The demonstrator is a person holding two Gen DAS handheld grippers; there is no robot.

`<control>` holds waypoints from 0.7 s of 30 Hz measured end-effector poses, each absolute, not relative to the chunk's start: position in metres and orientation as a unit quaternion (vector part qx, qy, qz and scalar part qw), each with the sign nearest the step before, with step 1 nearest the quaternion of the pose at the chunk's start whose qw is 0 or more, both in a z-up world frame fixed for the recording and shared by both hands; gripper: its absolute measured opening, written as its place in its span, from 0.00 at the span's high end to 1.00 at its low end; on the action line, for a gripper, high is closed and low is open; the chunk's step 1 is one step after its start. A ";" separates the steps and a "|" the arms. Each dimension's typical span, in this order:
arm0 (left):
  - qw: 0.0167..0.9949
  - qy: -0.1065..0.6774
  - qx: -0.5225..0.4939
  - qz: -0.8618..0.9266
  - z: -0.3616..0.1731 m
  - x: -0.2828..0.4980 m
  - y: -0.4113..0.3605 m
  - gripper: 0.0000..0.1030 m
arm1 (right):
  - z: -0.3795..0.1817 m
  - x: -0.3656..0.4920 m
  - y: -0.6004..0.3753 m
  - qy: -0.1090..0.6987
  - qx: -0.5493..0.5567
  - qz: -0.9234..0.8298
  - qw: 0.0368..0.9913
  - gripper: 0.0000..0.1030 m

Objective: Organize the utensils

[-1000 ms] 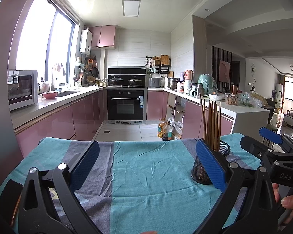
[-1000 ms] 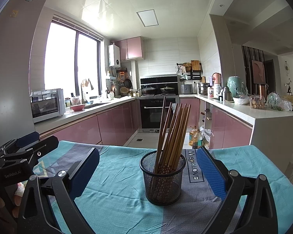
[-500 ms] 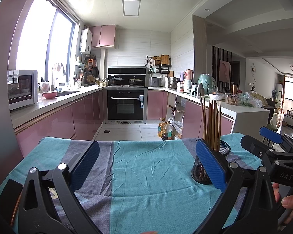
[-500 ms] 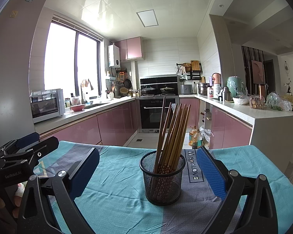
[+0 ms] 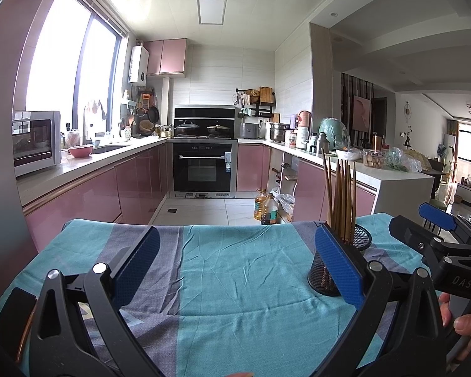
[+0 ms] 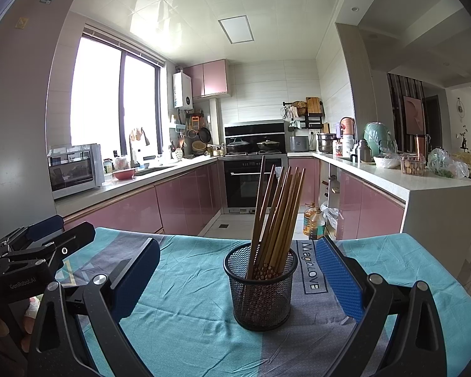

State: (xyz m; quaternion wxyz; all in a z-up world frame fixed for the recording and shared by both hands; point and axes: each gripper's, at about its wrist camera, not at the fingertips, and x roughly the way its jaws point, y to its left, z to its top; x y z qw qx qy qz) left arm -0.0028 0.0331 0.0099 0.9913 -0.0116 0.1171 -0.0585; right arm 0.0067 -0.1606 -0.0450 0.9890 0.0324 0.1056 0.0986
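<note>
A black mesh cup [image 6: 260,286] full of brown chopsticks [image 6: 278,212] stands upright on the tabletop's blue cloth [image 6: 191,295]. The right gripper [image 6: 235,282] has its jaws wide apart around the cup, not touching it. The left gripper [image 5: 235,265] is also released, with the cup just behind its right finger.

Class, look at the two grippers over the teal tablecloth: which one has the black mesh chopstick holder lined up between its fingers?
The right gripper: the black mesh chopstick holder sits centred there. The left gripper faces bare cloth.
</note>
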 end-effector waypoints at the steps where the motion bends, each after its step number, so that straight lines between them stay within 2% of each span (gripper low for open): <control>1: 0.991 0.117 -0.011 -0.058 0.010 -0.003 0.033 0.05 | -0.045 0.007 -0.160 0.106 0.032 0.098 0.989 0.07; 21: 0.991 0.118 -0.009 -0.057 0.008 -0.002 0.034 0.05 | -0.047 0.006 -0.160 0.107 0.034 0.099 0.989 0.07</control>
